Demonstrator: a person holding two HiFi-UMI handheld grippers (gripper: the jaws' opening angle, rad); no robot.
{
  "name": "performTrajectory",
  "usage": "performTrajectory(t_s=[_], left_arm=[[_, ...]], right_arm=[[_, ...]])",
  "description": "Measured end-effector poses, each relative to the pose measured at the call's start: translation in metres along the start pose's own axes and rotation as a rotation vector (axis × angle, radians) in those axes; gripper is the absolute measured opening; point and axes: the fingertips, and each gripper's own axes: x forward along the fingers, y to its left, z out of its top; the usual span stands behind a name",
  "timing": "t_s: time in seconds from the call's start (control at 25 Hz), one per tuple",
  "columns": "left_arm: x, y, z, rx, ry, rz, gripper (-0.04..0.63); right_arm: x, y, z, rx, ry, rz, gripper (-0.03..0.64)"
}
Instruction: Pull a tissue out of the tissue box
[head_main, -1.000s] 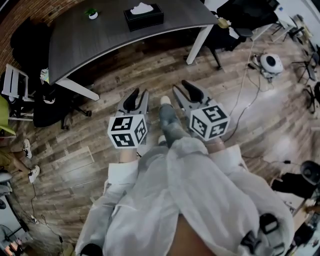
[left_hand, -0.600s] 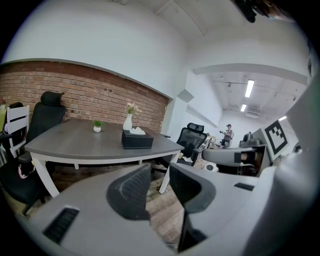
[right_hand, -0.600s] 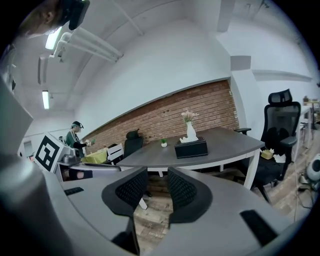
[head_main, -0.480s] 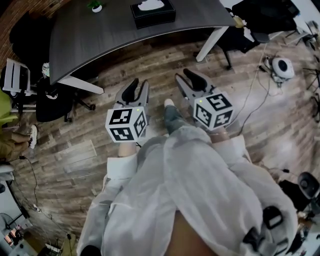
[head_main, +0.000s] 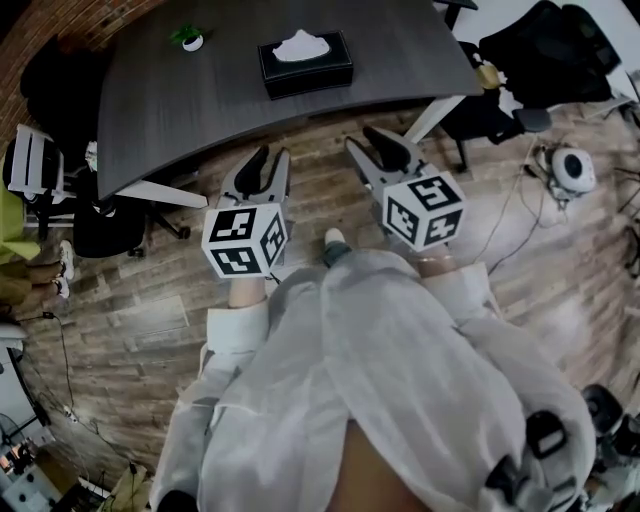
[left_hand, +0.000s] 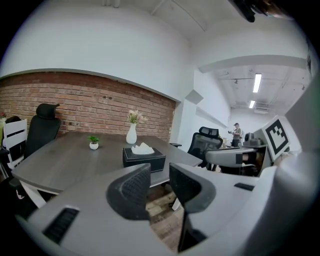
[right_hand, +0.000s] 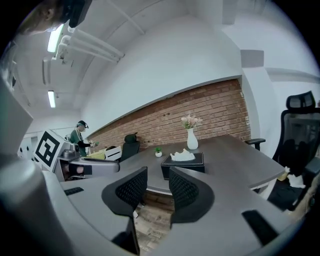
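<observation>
A black tissue box stands on the dark grey table, with a white tissue sticking out of its top. Both grippers are held over the wooden floor, short of the table's near edge, and point at the box. My left gripper is open and holds nothing. My right gripper is open too, with only air between its pads. In the left gripper view the box shows just above the jaws. The right gripper view has the box beyond its jaws.
A small potted plant and a white vase stand on the table behind the box. A white table leg slants down at the right. Black office chairs stand around, with cables and a round device on the floor at the right.
Both grippers have moved forward toward the table, side by side. The table and tissue box now sit closer and lower in the head view. The jaws have kept the same gap.
</observation>
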Motion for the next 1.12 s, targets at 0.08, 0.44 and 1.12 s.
performTrajectory(t_s=[0.08, 0.44, 1.12], left_arm=[[0.013, 0.003, 0.008, -0.018, -0.007, 0.012, 0.099], [0.049, 0.023, 0.003, -0.114, 0.013, 0.031, 0.098], [0.146, 0.061, 0.028, -0.096, 0.061, -0.064, 0.099]], right_arm=[[0.012, -0.011, 0.005, -0.007, 0.011, 0.017, 0.12], [0.045, -0.034, -0.006, 0.025, 0.06, 0.044, 0.12], [0.114, -0.104, 0.011, 0.072, 0.089, -0.071, 0.12]])
